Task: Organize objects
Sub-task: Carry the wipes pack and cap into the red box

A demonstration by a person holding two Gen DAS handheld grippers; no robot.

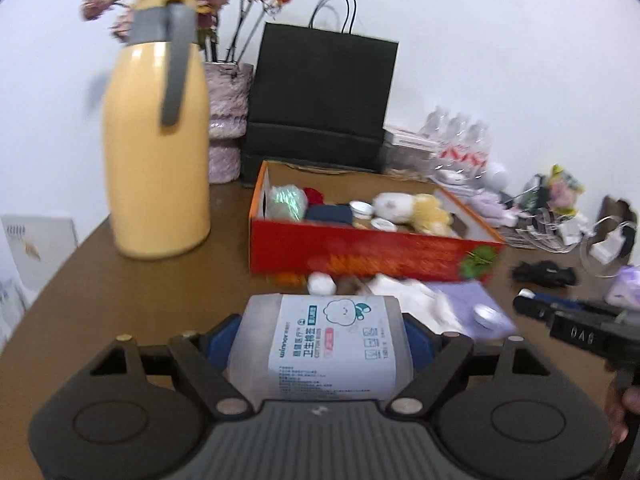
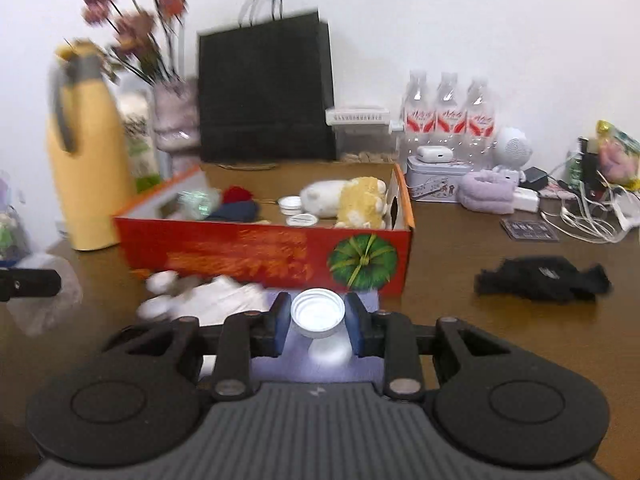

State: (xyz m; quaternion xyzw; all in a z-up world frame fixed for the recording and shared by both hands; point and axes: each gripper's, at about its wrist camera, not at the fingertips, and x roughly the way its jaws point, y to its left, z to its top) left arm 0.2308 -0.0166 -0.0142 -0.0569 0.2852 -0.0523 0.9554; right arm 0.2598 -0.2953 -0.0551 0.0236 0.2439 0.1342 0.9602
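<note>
Left wrist view: the left gripper clamps a cotton-swab tub between its blue pads, above the brown table. Ahead stands the red box, holding a plush toy and small jars. A yellow flask stands to its left, a black bag behind it.

Right wrist view: the right gripper grips a white cap, its pads pressed against both sides, just in front of the red box. A black cloth lies well to the right
</note>
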